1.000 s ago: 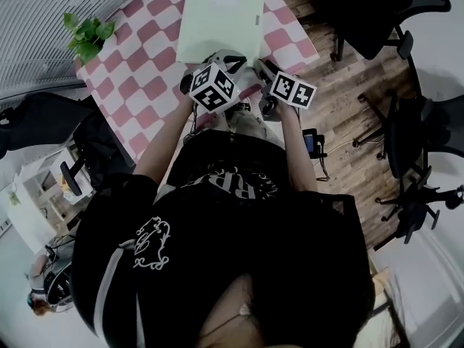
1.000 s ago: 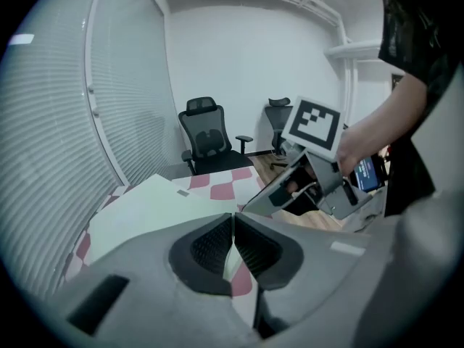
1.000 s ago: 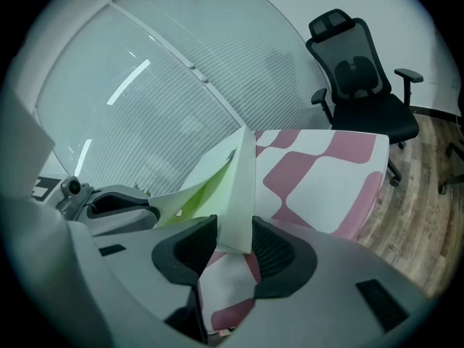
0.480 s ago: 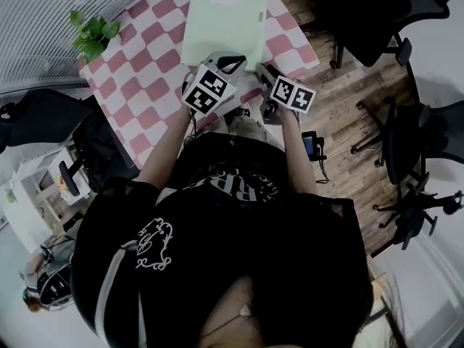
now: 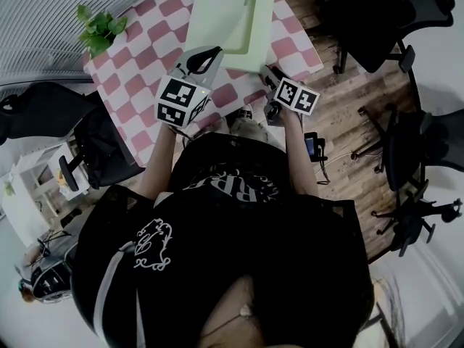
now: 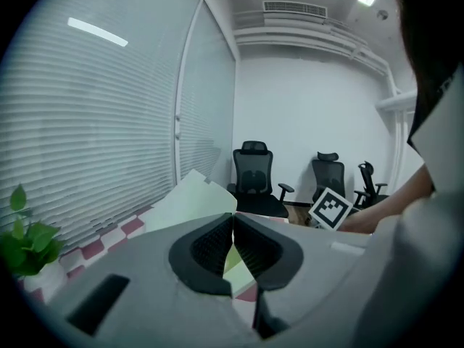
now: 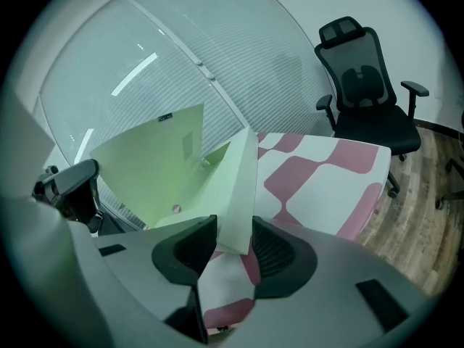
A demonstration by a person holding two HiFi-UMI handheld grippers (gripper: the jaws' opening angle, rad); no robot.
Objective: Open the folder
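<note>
Left gripper (image 5: 209, 55) had come up and away from the bench (image 5: 138, 85) since the earlier frame, taking the front cover (image 5: 214, 17) with it; right gripper (image 5: 267, 72) hadn't moved.

Head view: the pale green folder (image 5: 262, 42) lay at the far side of the checkered bench, partly open, with a shadowed gap showing under the raised cover. A potted plant (image 5: 101, 27) sat well apart at the left corner.

Left gripper view: the fingers (image 6: 210, 249) were pressed together, with a thin sliver of the front cover (image 6: 192, 201) pinched between them. The sheet curved upward beyond the tips.

Right gripper view: the fingers (image 7: 279, 256) stood at a middling gap, closed on the folder's near edge (image 7: 235, 187) and pinning it. The front cover (image 7: 156, 172) stood tilted up at the left, over the bench (image 7: 326, 172).

Handling, as a judgement: the folder looked light, thin and bendy, probably slick, so the cover would likely flex rather than swing flat. The best hold seemed to be the cover's free edge near a corner, with the lower leaf kept down by the other gripper. A weak pinch could let it slip.
</note>
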